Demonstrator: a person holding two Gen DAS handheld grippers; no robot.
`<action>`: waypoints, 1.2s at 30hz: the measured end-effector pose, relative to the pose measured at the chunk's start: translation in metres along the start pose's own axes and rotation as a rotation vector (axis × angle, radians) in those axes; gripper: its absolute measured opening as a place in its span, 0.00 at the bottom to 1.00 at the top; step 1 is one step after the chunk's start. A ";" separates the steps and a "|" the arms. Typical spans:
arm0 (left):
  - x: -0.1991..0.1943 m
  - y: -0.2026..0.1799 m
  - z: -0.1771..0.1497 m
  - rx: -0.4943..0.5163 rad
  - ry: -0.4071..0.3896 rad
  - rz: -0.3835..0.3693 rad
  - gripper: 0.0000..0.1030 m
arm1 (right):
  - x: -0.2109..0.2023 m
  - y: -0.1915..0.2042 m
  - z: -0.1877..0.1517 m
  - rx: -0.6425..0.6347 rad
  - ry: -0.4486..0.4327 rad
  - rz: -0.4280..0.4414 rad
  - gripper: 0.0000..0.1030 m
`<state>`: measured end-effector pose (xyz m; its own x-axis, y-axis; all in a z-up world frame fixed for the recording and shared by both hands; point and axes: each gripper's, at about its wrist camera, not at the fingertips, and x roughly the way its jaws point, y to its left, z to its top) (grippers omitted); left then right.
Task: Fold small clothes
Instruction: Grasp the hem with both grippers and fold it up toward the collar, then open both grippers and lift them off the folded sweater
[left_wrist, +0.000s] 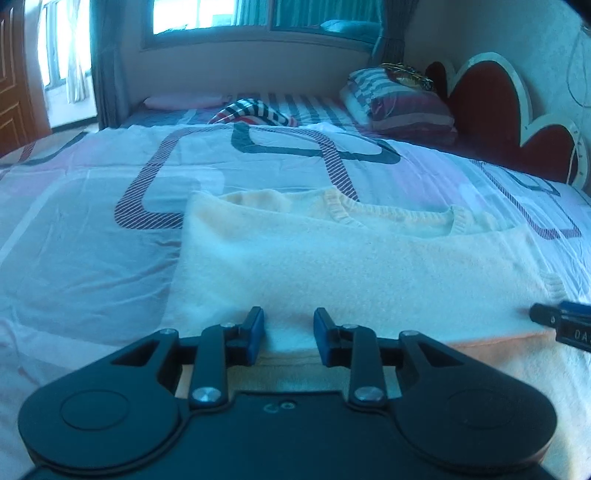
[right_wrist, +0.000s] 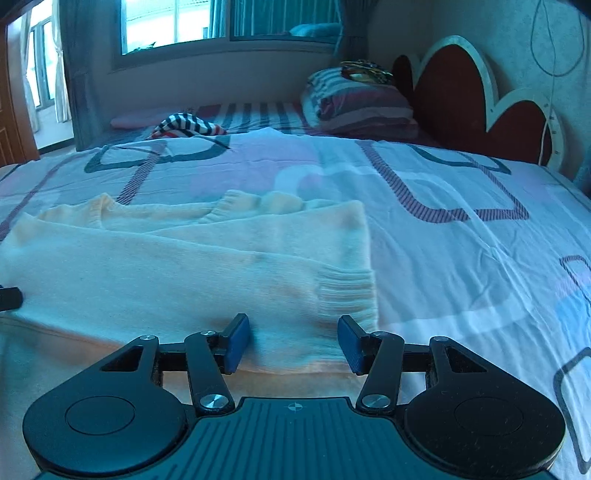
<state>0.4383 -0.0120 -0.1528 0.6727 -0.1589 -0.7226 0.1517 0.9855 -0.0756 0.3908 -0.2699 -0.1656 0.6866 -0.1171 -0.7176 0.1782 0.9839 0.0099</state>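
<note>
Cream sweater (left_wrist: 332, 266) lay folded on a patterned bedspread (left_wrist: 92, 229).

The left gripper (left_wrist: 289, 338) and right gripper (right_wrist: 293, 341) hovered at its near edge, jaws parted, blue pads clear of the knit, holding nothing.

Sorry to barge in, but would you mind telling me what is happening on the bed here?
A person with a handheld gripper in each hand is folding a cream knit sweater on the patterned bedsheet. The sweater lies partly folded, sleeves tucked in. The left gripper and right gripper are both open at its near edge, gripping nothing.
</note>
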 end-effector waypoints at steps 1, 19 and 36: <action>-0.004 0.000 0.000 -0.007 -0.001 0.002 0.27 | -0.002 -0.001 0.000 0.010 0.003 0.001 0.50; -0.040 -0.061 -0.064 0.091 0.057 -0.083 0.30 | -0.060 0.046 -0.058 -0.079 0.070 0.202 0.50; -0.097 -0.057 -0.092 0.086 0.045 0.029 0.34 | -0.102 -0.001 -0.081 -0.086 0.049 0.238 0.50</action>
<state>0.2977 -0.0472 -0.1418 0.6451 -0.1253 -0.7538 0.1952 0.9808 0.0040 0.2632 -0.2477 -0.1489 0.6666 0.1235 -0.7351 -0.0461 0.9911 0.1247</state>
